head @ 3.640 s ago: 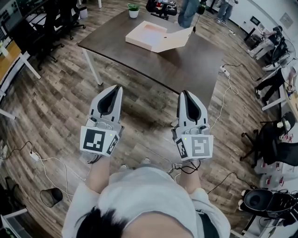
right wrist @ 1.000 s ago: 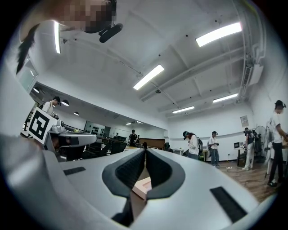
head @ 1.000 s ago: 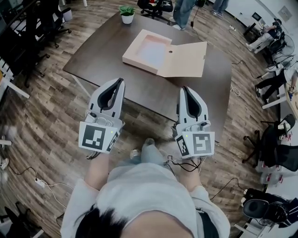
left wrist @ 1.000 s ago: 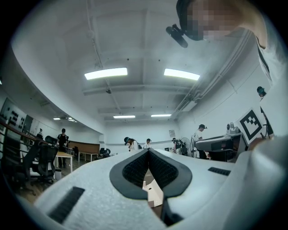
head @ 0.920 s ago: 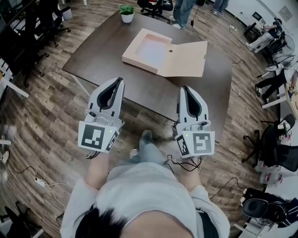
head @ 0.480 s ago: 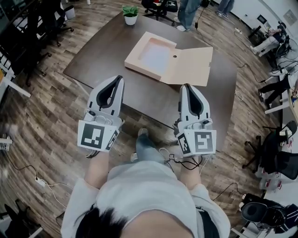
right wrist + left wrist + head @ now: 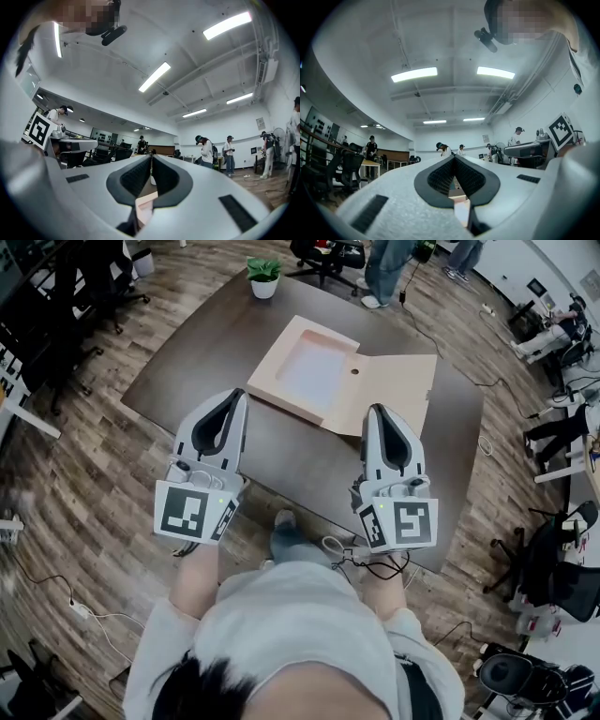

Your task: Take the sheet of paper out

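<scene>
Bright, even overhead light; heavy fisheye in all three views.
We note ceiling light strips [image 7: 414, 74] blown out to white in both gripper views, with black vignette at the corners. The near shells of the left gripper [image 7: 454, 158] and right gripper [image 7: 151, 157] read soft and grainy. In the head view the table [image 7: 216, 352] looks dim with faint shadows. The floor [image 7: 84, 484] smears and bends toward the edges.
</scene>
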Motion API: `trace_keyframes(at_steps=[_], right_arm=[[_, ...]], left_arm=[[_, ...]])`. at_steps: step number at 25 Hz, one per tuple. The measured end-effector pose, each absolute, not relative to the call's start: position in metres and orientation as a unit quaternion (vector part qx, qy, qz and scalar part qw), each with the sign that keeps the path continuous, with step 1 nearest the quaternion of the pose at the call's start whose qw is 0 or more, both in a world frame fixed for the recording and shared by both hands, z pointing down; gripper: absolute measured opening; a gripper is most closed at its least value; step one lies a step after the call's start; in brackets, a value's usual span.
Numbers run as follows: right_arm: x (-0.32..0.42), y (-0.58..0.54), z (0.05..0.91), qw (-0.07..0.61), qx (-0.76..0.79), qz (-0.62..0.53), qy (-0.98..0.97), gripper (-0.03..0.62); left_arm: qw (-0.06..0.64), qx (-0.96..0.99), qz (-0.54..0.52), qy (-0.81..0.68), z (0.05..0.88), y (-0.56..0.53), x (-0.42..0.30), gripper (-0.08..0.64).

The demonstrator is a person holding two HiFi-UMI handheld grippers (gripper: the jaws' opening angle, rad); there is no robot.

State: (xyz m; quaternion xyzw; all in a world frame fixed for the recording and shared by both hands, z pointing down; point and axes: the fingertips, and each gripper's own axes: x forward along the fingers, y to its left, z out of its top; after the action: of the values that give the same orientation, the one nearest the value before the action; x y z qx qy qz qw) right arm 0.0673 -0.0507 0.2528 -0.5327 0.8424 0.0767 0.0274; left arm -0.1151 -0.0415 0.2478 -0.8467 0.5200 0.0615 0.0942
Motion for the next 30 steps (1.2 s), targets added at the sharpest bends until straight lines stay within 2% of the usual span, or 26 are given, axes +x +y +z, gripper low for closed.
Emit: trace_keyframes(at_steps=[18, 30], right_arm=[[0.094, -0.155, 0.257, 0.024, -0.524, 0.065, 0.849, 0.017], [0.103, -0.198, 0.292, -0.01, -0.527, 0.014, 0.85, 0.017]], left_arm=[[0.098, -0.841, 0.053, 0.529, 0.245, -0.138, -0.088, -0.003], [0.082, -0.846, 0.03, 0.525, 0.262, -0.177, -0.073, -0.003]])
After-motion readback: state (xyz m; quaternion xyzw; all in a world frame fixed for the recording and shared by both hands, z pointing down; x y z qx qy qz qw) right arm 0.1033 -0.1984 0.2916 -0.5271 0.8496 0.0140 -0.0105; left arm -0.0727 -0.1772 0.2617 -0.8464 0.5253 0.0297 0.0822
